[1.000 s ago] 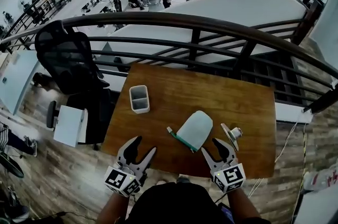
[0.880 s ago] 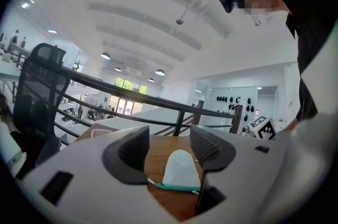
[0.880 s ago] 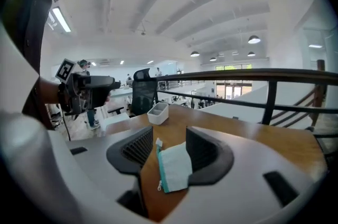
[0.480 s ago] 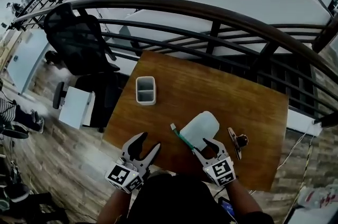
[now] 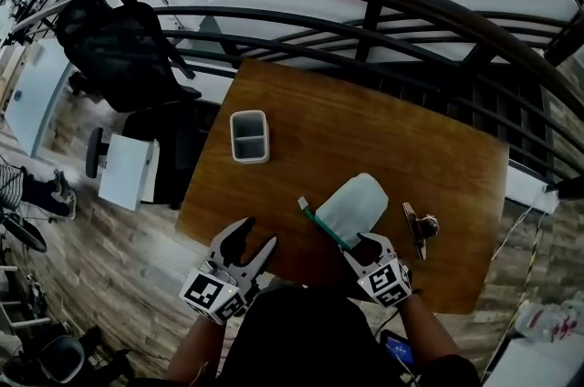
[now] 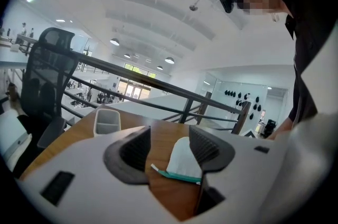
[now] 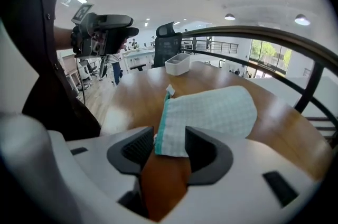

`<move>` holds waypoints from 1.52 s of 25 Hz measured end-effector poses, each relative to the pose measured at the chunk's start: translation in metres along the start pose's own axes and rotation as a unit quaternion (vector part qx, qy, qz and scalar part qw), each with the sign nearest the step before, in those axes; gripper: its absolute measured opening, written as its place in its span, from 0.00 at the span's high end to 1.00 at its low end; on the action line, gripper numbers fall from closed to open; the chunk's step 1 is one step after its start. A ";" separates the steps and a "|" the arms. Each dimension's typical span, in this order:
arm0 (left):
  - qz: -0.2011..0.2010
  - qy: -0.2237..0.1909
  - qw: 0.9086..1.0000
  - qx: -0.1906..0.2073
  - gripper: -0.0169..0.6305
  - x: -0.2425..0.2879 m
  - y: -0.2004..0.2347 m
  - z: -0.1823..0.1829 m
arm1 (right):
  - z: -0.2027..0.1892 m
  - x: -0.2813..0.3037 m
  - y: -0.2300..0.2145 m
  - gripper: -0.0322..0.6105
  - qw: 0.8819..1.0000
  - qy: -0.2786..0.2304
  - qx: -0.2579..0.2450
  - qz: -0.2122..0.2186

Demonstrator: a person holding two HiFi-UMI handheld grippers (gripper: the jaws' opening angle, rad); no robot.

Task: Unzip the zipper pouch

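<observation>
One soft, light cloth pouch (image 5: 354, 204) lies flat on the table (image 5: 301, 116), its teal zipper (image 5: 321, 226) along the left edge. It will likely crumple and slide, so pin the near corner and pinch the small tab at the far end. The right gripper (image 5: 368, 245) has its jaws half apart astride that near corner, not pressing. The left gripper (image 5: 255, 235) has wide, empty jaws, which have just been closing slightly.

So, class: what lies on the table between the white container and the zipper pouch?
Nothing. In the head view, only bare wooden table separates the white container from the zipper pouch.
</observation>
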State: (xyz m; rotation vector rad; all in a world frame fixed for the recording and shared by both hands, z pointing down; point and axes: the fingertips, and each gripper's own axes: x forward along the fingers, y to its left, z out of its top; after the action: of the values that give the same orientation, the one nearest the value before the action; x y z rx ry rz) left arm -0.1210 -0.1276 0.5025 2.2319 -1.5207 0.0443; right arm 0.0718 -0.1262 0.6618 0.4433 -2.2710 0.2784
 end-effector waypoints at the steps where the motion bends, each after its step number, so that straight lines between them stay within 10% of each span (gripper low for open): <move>1: -0.001 0.007 1.000 -0.004 0.61 0.003 0.002 -0.002 | -0.003 0.002 0.000 0.66 1.000 0.005 0.002 0.001; 17: -0.029 0.044 0.999 -0.005 0.61 0.035 0.004 -0.025 | -0.025 0.031 0.008 0.66 0.998 0.055 0.007 0.043; 26: -0.038 0.071 0.997 0.001 0.61 0.037 -0.002 -0.043 | -0.027 0.038 0.019 0.83 0.995 0.071 0.016 0.071; 38: -0.110 0.108 0.988 0.026 0.61 0.045 -0.028 -0.059 | 0.020 -0.005 0.028 0.86 0.993 -0.021 0.058 0.104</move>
State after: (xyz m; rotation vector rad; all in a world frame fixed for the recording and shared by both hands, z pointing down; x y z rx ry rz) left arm -0.0649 -0.1371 0.5587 2.3367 -1.1667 0.2539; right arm 0.0503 -0.1063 0.6431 0.2729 -2.3529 0.5147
